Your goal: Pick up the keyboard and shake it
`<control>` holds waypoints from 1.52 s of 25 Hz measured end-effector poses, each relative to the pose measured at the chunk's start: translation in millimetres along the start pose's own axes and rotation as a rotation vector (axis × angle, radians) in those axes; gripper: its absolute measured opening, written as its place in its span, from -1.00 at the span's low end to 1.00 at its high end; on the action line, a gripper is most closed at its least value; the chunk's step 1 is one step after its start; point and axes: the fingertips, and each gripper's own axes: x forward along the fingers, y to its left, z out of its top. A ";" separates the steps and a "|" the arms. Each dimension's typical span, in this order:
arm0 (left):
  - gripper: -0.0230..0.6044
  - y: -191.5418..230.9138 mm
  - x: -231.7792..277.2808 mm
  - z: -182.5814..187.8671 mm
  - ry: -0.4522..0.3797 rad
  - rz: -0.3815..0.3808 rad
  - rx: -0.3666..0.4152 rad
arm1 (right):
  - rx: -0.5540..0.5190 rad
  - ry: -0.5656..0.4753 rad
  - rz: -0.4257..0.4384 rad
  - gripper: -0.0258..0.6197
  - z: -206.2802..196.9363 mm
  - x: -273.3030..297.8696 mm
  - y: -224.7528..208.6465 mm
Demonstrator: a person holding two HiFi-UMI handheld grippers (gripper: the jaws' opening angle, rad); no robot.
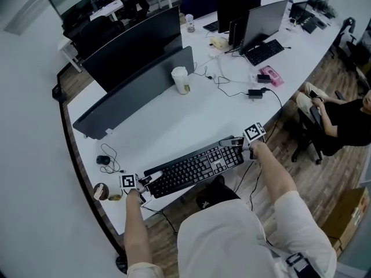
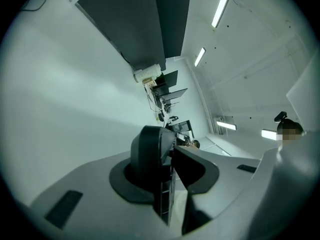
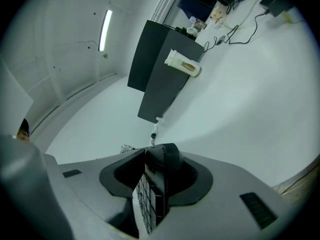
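Observation:
A black keyboard (image 1: pixel 194 168) lies lengthwise along the front edge of the white desk (image 1: pixel 174 123); I cannot tell whether it rests on the desk or hangs just above it. My left gripper (image 1: pixel 148 181) is shut on its left end and my right gripper (image 1: pixel 235 142) on its right end. In the left gripper view the keyboard's thin edge (image 2: pixel 166 199) stands between the jaws of the left gripper (image 2: pixel 170 144). Rows of the keyboard's keys (image 3: pixel 145 199) show in the right gripper view, inside the right gripper (image 3: pixel 150 156).
A paper cup (image 1: pixel 181 80) stands by a dark divider panel (image 1: pixel 133 91). A mouse (image 1: pixel 103 160) with its cable lies at the desk's left. A monitor (image 1: pixel 262 21), a second keyboard (image 1: pixel 264 51) and a pink object (image 1: pixel 271 75) are further back. A person (image 1: pixel 342 117) sits at the right.

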 end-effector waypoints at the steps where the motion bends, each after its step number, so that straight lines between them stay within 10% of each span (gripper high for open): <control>1: -0.50 -5.5 1.6 0.1 0.000 -0.015 -0.005 | -0.005 -0.003 -0.021 -0.42 0.5 -1.6 -2.9; 29: -0.50 -29.2 -13.7 -19.4 -0.118 -0.193 -0.093 | -0.191 0.086 0.092 -0.42 14.2 11.2 18.2; 38: -0.52 -11.7 -13.7 -16.0 -0.126 -0.166 -0.110 | -0.049 0.100 0.013 -0.42 9.0 11.7 8.6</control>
